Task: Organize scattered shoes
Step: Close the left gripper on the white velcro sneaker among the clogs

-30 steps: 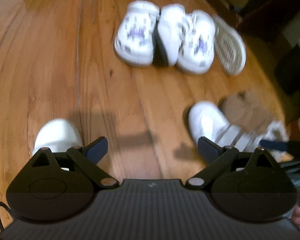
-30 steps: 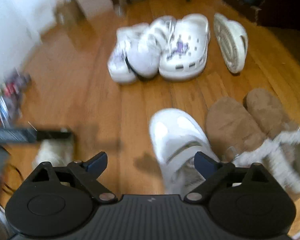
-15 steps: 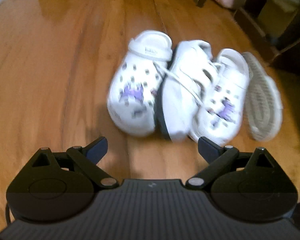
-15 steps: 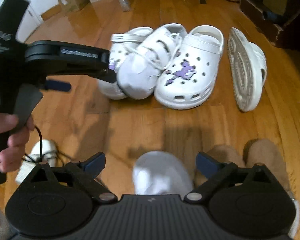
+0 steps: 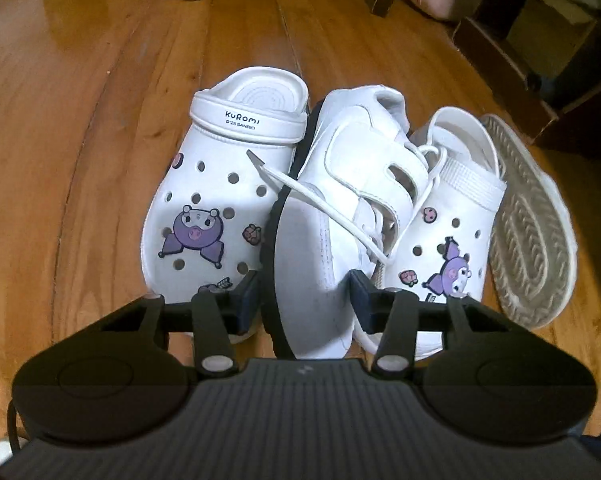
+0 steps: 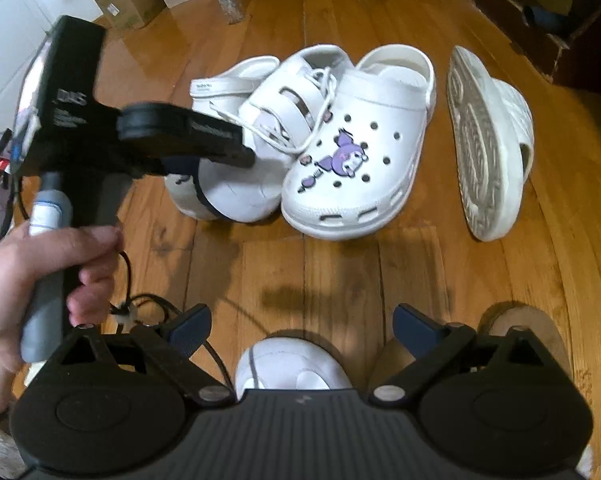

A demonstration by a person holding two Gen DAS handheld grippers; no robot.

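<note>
Left wrist view: left gripper (image 5: 304, 292) is closed around the toe of the sneaker (image 5: 332, 216), tipped on its side between two clogs.

Sneaker is wedged between the left clog (image 5: 220, 188) and right clog (image 5: 456, 240) on the wood floor (image 5: 80, 140); a sandal (image 5: 532, 232) is seen on edge just beside them. Right gripper (image 6: 302, 326) is held with fingers apart, empty, above a second sneaker (image 6: 292, 364) beside a brown slipper (image 6: 528, 328). The left gripper's handle is gripped by a hand (image 6: 32, 272).

Floor (image 5: 100, 140) left of clogs (image 5: 204, 216): bare, passable. Sneaker (image 5: 340, 208) wedged between clogs, no gap. Upturned sandal (image 6: 484, 144) stands apart; narrow lane beside it.
</note>
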